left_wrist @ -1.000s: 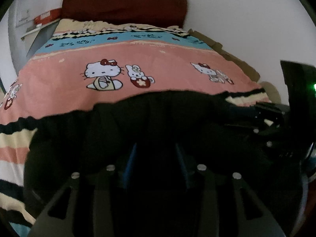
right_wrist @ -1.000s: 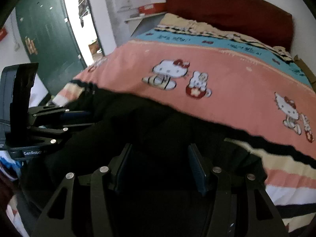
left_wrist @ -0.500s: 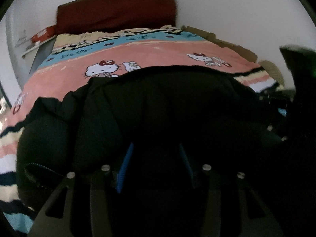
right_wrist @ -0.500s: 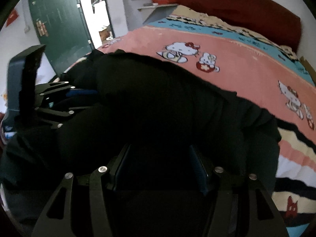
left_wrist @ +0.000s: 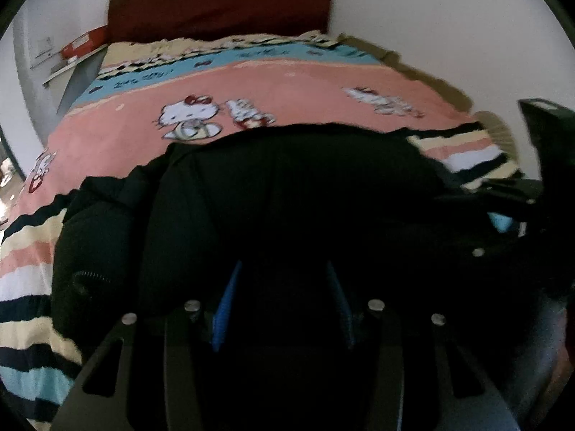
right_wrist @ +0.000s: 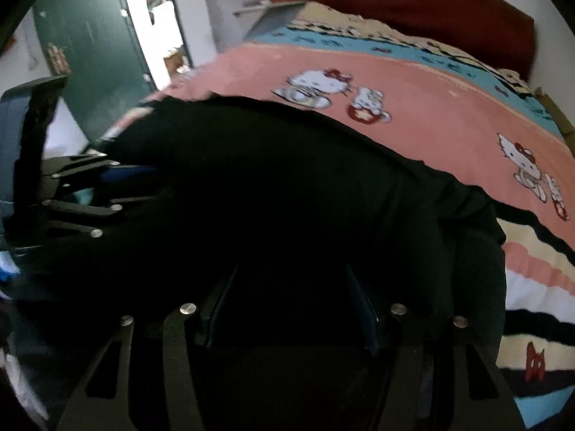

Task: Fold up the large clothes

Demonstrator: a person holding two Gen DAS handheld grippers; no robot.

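Note:
A large black garment lies across the near part of the bed and fills the lower half of both views; it also shows in the right wrist view. My left gripper has black cloth between its blue-padded fingers and holds the garment's near edge. My right gripper also has black cloth between its fingers. Each gripper shows in the other's view: the right one at the far right, the left one at the far left, both on the garment's edge.
The bed has a pink Hello Kitty cover with stripes at the near end and a dark red headboard. A green door and a bright doorway stand left of the bed. A white wall runs along the right side.
The garment rose high and covered most of the bed half a second ago. It has now come back down and forward, with more of the pink cover showing. Both grippers kept hold.

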